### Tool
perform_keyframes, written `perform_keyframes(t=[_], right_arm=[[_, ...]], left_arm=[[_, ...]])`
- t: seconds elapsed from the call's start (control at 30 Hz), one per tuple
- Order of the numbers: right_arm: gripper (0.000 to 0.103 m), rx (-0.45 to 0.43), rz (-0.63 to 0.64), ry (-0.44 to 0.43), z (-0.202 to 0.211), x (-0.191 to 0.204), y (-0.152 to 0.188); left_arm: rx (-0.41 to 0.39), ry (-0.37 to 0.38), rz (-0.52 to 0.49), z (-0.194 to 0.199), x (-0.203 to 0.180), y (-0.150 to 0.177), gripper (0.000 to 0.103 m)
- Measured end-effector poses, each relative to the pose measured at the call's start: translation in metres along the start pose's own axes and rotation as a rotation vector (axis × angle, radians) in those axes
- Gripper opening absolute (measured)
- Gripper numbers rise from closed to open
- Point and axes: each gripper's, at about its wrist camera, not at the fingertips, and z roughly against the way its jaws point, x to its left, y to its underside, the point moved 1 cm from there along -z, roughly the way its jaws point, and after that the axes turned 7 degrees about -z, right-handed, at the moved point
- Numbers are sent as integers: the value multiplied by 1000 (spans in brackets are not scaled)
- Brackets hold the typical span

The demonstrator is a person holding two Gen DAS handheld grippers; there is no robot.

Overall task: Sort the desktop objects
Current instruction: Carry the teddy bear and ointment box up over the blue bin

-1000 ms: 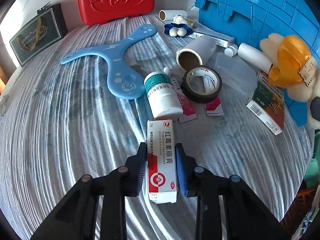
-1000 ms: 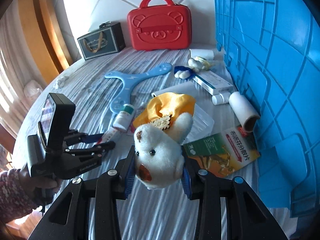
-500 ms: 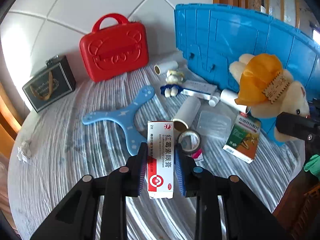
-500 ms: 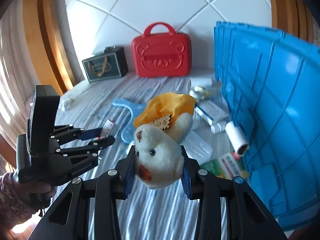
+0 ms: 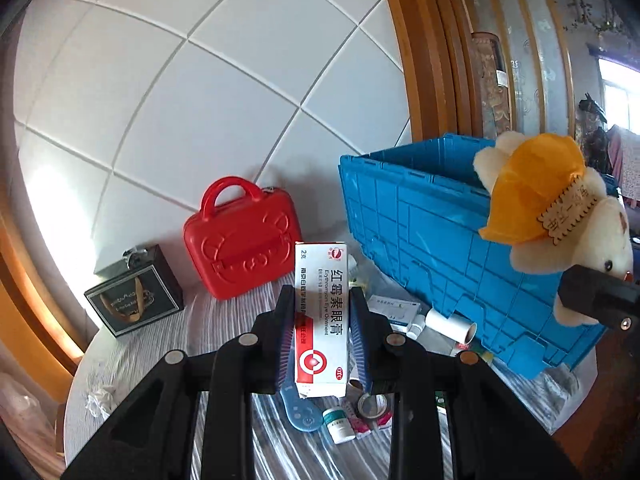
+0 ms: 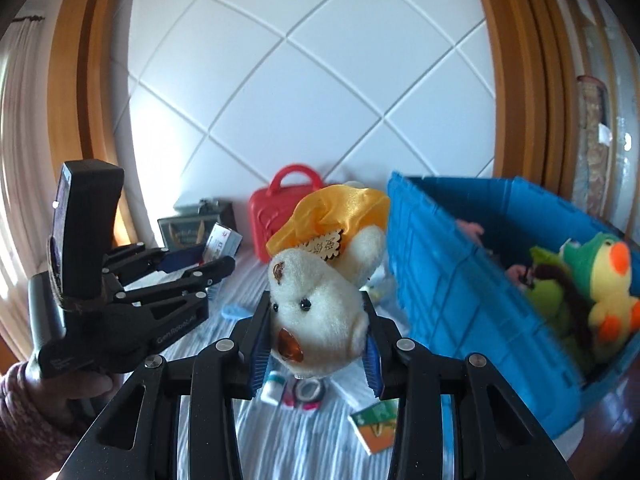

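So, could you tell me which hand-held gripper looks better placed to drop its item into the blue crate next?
The right hand-held gripper, probably. Its plush bear sits right beside the blue crate, whose open top already shows soft toys. The left hand-held gripper holds an ointment box farther from the crate.

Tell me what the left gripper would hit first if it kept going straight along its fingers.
Probably the red case against the wall; the ointment box held in the left gripper would likely touch first. Depth is unclear, and the blue crate sits just to the right.

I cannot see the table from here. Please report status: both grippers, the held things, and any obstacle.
Left gripper shut on ointment box. Right gripper shut on plush bear. Both clear above table. Blue crate open, plush toys inside; nothing blocking.
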Motion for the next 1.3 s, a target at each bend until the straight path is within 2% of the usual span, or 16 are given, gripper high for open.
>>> perform_keyframes(t=[0.23, 0.43, 0.63, 0.87, 1.0, 1.13, 1.2, 1.23, 1.27, 1.3], right_arm=[[38, -99, -30, 82, 35, -20, -28], [39, -161, -42, 141, 63, -70, -55], [39, -169, -6, 202, 79, -136, -88], [39, -157, -58, 215, 56, -221, -126], [40, -129, -93, 208, 28, -265, -141], [40, -112, -110, 196, 6, -289, -153], [45, -100, -110, 194, -4, -297, -159], [50, -92, -111, 204, -9, -300, -162], [56, -86, -116, 215, -14, -305, -166], [69, -88, -126, 218, -17, -310, -169]], left_arm=[[-67, 58, -26, -2, -35, -47, 26], [-121, 100, -54, -8, -93, -97, 26], [-162, 125, -33, -26, -148, -153, 26], [-132, 102, -30, -62, -196, -198, 26], [-106, 68, -25, -76, -212, -208, 26], [-79, 46, -24, -90, -224, -215, 26], [-67, 44, -21, -95, -227, -218, 35], [-61, 31, -24, -96, -229, -219, 52], [-63, 11, -28, -96, -232, -220, 75], [-72, -11, -34, -94, -234, -219, 84]])
